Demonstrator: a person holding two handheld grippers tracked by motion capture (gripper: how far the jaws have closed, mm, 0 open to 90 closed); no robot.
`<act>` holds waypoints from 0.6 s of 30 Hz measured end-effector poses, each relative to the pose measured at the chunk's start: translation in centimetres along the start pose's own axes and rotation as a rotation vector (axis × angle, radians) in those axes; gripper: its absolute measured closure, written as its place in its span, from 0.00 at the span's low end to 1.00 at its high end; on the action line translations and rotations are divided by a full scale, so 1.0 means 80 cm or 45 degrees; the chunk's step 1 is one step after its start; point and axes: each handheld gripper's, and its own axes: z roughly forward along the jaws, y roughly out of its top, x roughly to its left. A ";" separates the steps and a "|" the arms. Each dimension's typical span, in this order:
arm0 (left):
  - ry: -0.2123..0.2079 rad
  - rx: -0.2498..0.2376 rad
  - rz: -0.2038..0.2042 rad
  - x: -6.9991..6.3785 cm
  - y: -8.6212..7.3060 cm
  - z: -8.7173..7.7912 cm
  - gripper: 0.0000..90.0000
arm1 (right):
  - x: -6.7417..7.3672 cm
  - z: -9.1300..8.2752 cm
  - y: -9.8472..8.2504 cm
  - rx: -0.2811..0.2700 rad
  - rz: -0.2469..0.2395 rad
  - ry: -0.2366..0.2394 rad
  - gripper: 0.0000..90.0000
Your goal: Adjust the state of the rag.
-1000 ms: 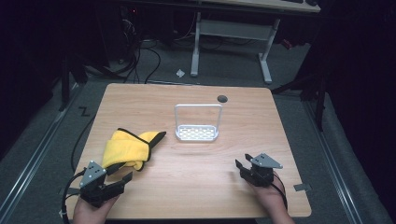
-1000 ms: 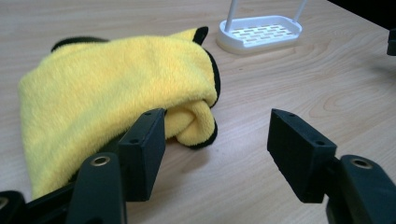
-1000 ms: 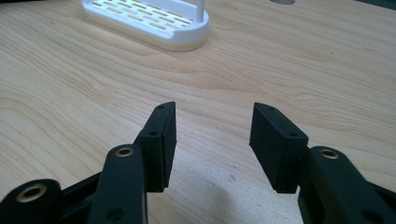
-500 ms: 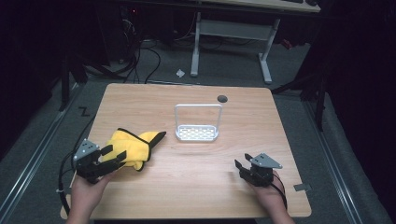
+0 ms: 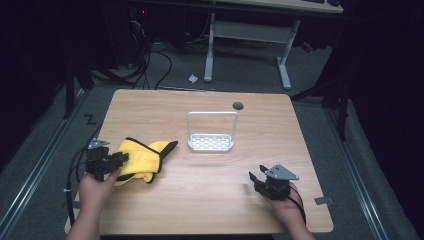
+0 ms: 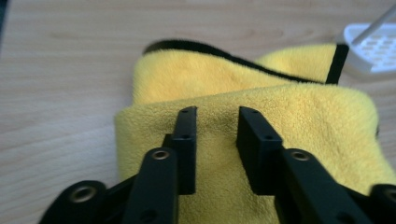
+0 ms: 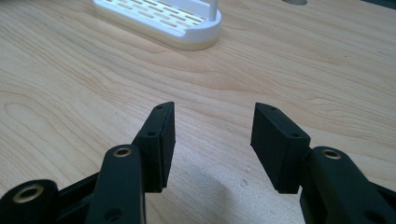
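A yellow cloth [image 5: 142, 160] with a black edge lies crumpled on the left of the wooden table [image 5: 210, 205]. My left gripper [image 5: 120, 159] sits at the cloth's left edge. In the left gripper view its jaws have just been closing and now pinch a raised fold of the yellow cloth [image 6: 303, 121] between them, at the left gripper [image 6: 217, 116]. My right gripper [image 5: 256, 179] rests at the table's near right. Its jaws stand apart over bare wood, nothing between them, as the right gripper [image 7: 212, 121] shows.
A white slotted rack [image 5: 211, 142] with a tall wire handle stands at the table's middle, right of the cloth; the rack [image 7: 159, 18] lies ahead of the right gripper. A round hole [image 5: 238, 105] is near the far edge. Desk legs and cables fill the dark floor beyond.
My left hand has moved forward from the near left corner up to the cloth, and its jaws have narrowed onto the cloth's edge. The right hand has kept still.
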 end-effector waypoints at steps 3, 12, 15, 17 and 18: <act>0.007 0.081 0.051 -0.005 -0.008 0.018 0.90 | 0.000 0.000 0.000 0.002 -0.003 0.002 0.56; -0.012 0.043 0.114 -0.015 -0.025 0.019 0.94 | 0.002 0.002 -0.002 0.021 -0.012 0.016 0.56; -0.038 0.030 0.135 -0.024 -0.033 0.015 0.94 | 0.004 0.003 -0.002 0.022 -0.016 0.021 0.55; -0.052 0.015 0.145 -0.030 -0.039 0.012 0.94 | 0.004 0.003 -0.002 0.024 -0.021 0.025 0.55; -0.056 0.009 0.152 -0.033 -0.042 0.010 0.94 | 0.005 0.003 -0.002 0.025 -0.023 0.025 0.55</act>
